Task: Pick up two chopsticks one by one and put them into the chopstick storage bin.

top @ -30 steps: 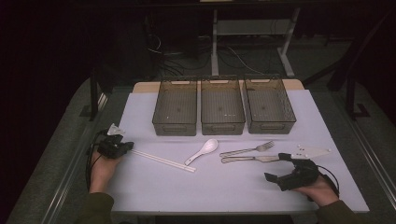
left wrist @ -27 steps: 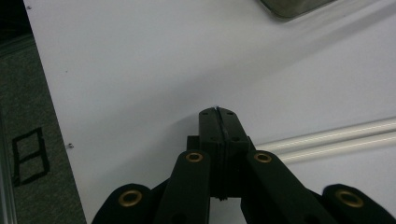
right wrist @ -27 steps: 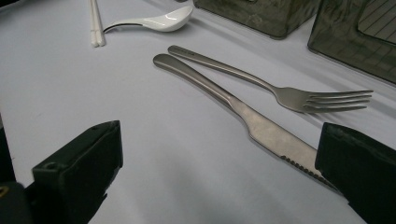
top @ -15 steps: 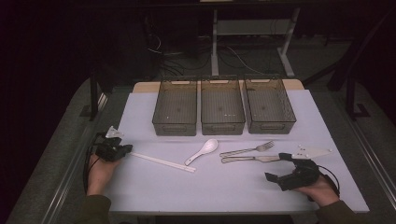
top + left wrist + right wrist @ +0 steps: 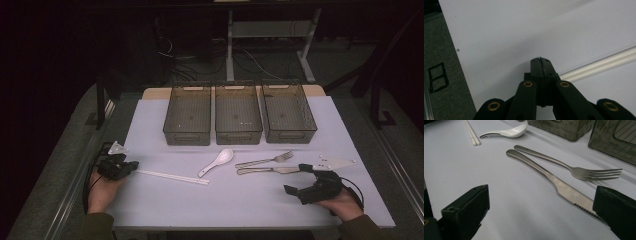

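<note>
Chopsticks (image 5: pixel 172 176) lie beside the left gripper (image 5: pixel 131 167), its jaws together on nothing, while the right gripper (image 5: pixel 299 179) gapes over the knife (image 5: pixel 551 178); next, probably part and pinch.

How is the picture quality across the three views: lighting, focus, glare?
High view: dim, dark surroundings, soft; the white mat is the brightest area. Left gripper view: evenly lit, the shut tongs blurred up close, chopsticks slightly soft. Right gripper view: knife and fork sharp, mild sheen on the spoon, near tongs dark.
</note>
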